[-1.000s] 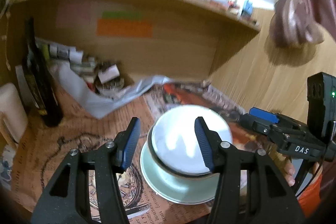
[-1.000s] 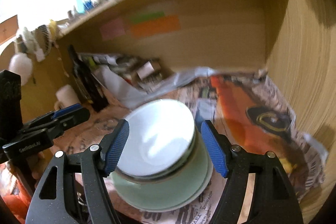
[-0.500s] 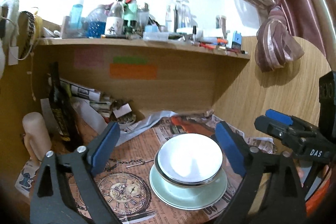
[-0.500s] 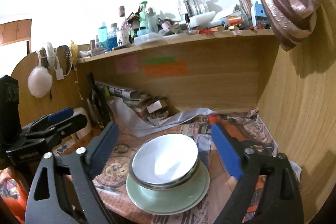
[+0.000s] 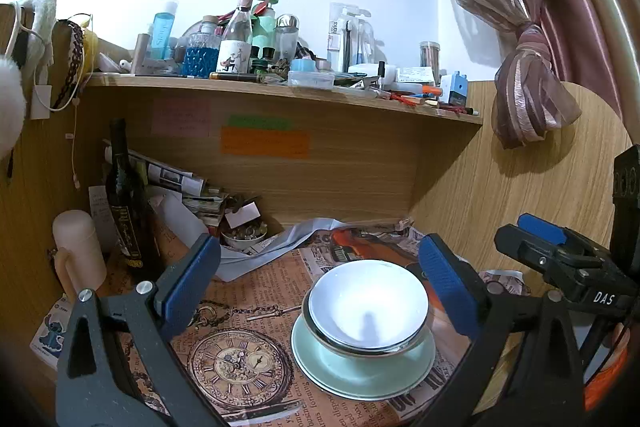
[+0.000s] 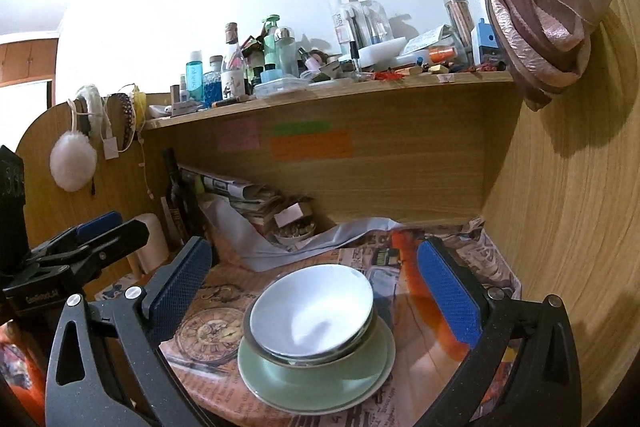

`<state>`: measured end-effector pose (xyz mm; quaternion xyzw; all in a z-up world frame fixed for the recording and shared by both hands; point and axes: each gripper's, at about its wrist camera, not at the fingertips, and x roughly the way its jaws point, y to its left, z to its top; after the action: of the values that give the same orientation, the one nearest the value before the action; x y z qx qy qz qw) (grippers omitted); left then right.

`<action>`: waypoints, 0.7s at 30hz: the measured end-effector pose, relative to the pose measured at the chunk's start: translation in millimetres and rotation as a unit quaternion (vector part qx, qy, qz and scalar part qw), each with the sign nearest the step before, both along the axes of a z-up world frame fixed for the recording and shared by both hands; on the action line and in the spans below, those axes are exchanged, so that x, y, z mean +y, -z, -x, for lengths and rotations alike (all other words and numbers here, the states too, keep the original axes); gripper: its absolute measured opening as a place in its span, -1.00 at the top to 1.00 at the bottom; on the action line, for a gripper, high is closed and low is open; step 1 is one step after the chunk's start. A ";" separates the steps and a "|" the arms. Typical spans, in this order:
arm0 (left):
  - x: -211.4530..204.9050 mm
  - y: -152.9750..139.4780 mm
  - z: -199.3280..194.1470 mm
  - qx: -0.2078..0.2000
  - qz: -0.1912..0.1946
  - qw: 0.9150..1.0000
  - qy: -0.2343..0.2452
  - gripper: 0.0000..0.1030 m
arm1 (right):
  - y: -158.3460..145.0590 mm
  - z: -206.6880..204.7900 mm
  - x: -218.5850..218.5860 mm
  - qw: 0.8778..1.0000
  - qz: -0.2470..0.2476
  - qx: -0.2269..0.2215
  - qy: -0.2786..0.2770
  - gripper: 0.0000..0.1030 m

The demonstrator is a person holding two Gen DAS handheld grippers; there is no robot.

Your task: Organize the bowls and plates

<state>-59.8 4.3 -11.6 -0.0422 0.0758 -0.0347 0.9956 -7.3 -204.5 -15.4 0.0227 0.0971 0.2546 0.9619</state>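
Bowl (image 5: 367, 307) sits mouth-up on green plate (image 5: 360, 367); left tongs (image 5: 320, 285) and right tongs (image 6: 314, 285) opening, pinching nothing.

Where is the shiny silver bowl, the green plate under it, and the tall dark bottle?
silver bowl (image 5: 366, 301), left wrist view, on its inner wall.
green plate (image 5: 320, 367), left wrist view, on the bare rim at the left front.
dark bottle (image 5: 126, 211), left wrist view, on the body near the label.

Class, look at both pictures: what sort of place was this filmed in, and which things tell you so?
Probably a bedroom or dorm desk nook, not a kitchen: a wooden shelf crowded with toiletry bottles, a tied-back curtain, and sticky notes on the back panel.
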 end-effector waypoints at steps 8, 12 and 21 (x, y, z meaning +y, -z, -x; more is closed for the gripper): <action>-0.3 0.3 -1.8 -0.001 -0.004 1.000 -0.003 -0.96 | 0.3 -1.0 3.6 1.000 0.002 -0.001 -0.003 -1.00; -0.5 0.8 -2.0 -0.001 -0.005 1.000 -0.003 -0.96 | 0.2 -1.3 4.1 1.000 0.002 0.000 -0.004 -1.00; 1.0 0.0 -4.8 0.000 -0.006 1.000 -0.003 -0.97 | -1.1 -2.2 7.1 1.000 0.004 -0.004 -0.009 -1.00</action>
<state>-55.0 5.3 -11.5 -0.0365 0.0754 -0.0314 0.9960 -5.1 -197.3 -14.3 0.0167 0.0949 0.2631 0.9600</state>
